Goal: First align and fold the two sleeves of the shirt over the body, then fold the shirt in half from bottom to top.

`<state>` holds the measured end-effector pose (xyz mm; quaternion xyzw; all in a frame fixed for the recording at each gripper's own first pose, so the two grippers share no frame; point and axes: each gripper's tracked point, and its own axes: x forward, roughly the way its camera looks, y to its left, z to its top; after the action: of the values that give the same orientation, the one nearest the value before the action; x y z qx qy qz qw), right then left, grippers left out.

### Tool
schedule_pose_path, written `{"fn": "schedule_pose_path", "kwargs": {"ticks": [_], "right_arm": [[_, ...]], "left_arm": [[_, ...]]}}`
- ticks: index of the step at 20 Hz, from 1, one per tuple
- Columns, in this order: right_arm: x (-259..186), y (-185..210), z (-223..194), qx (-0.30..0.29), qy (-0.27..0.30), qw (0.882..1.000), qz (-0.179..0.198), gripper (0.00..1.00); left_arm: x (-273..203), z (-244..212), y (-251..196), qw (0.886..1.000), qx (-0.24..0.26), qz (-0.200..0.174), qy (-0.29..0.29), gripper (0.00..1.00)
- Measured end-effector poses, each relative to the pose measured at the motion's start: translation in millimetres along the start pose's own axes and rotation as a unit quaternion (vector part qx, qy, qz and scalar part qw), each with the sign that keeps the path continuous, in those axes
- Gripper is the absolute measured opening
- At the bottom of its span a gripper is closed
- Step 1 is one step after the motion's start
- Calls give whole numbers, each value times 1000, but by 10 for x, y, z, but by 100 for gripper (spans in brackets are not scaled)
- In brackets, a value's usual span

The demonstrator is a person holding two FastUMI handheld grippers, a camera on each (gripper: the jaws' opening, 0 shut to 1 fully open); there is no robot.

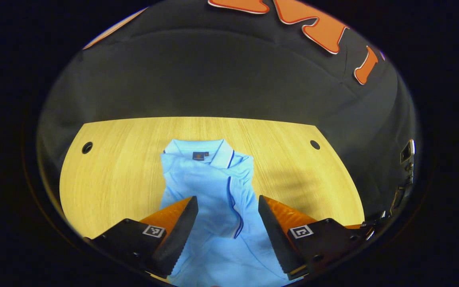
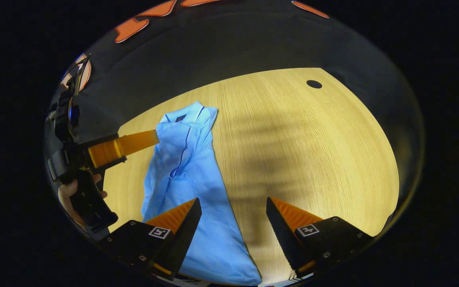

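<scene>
One light blue shirt [image 1: 213, 187] lies on my wooden table [image 1: 126, 159], running from the middle of the left gripper view to its bottom edge, collar at the far end, sleeves folded over the body into a narrow strip with dark piping. My left tongs [image 1: 228, 223] hang above it, fingers apart. My right tongs [image 2: 233, 227] are apart too, over the shirt's lower edge [image 2: 221, 247]. Two holes [image 1: 87, 147] mark the table.

Bright overhead light — soft shadows, edges fisheye-warped, dim.
</scene>
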<state>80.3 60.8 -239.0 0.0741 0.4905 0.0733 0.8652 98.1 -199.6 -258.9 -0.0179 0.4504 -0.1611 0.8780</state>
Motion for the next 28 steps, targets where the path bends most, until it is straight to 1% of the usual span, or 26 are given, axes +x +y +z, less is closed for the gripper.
{"fn": "schedule_pose_path", "kwargs": {"ticks": [1, 3, 4, 5, 6, 7, 8, 10, 11, 13, 16, 18, 20, 23, 24, 25, 26, 28], "right_arm": [[-27, 21, -45, -8, 3, 1000, 0, 99], [-74, 24, -186, -24, 15, 1000, -3, 99], [-76, 17, -268, -32, 23, 999, -6, 99], [-93, 13, -349, -40, 31, 999, -10, 99], [-113, 2, -437, -50, 40, 998, -14, 99], [-125, -22, -522, -61, 50, 997, -17, 99], [-129, -31, -622, -71, 65, 995, -17, 99], [-282, -117, -809, -93, 94, 991, -23, 99], [-339, -162, -873, -99, 104, 989, -31, 99], [-422, -180, -1042, -96, 127, 987, -32, 99], [-541, -185, -1272, -80, 156, 984, -40, 99], [-574, -171, -1424, -74, 169, 982, -38, 99], [-586, -184, -1556, -72, 180, 980, -42, 99], [-573, -203, -1709, -80, 197, 976, -51, 99], [-561, -196, -1759, -81, 201, 975, -52, 99], [-548, -183, -1803, -80, 206, 974, -53, 99], [-535, -168, -1832, -80, 207, 974, -54, 99], [-495, -182, -1893, -86, 208, 972, -61, 99]], "left_arm": [[-118, -89, 61, 1000, -2, 4, 4, 100], [-348, -327, 196, 1000, -5, 13, 10, 98], [-472, -473, 294, 1000, -3, 24, 16, 100], [-578, -622, 384, 999, -1, 34, 22, 98], [-684, -787, 461, 999, 1, 42, 28, 99], [-786, -950, 528, 998, 2, 47, 37, 100], [-884, -1164, 611, 997, 1, 55, 52, 98], [-1085, -1578, 732, 994, -10, 64, 83, 100], [-1166, -1750, 764, 993, -18, 69, 96, 98], [-1312, -2092, 827, 989, -33, 78, 122, 98], [-1485, -2516, 883, 982, -30, 88, 163, 100], [-1612, -2757, 883, 978, -36, 89, 187, 98], [-1713, -2971, 889, 973, -48, 89, 205, 99], [-1718, -3206, 938, 969, -52, 95, 223, 100], [-1701, -3235, 953, 968, -51, 96, 226, 99], [-1692, -3251, 963, 968, -50, 98, 227, 100], [-1684, -3277, 964, 967, -47, 101, 229, 99], [-1658, -3322, 992, 965, -42, 111, 233, 100]]}}
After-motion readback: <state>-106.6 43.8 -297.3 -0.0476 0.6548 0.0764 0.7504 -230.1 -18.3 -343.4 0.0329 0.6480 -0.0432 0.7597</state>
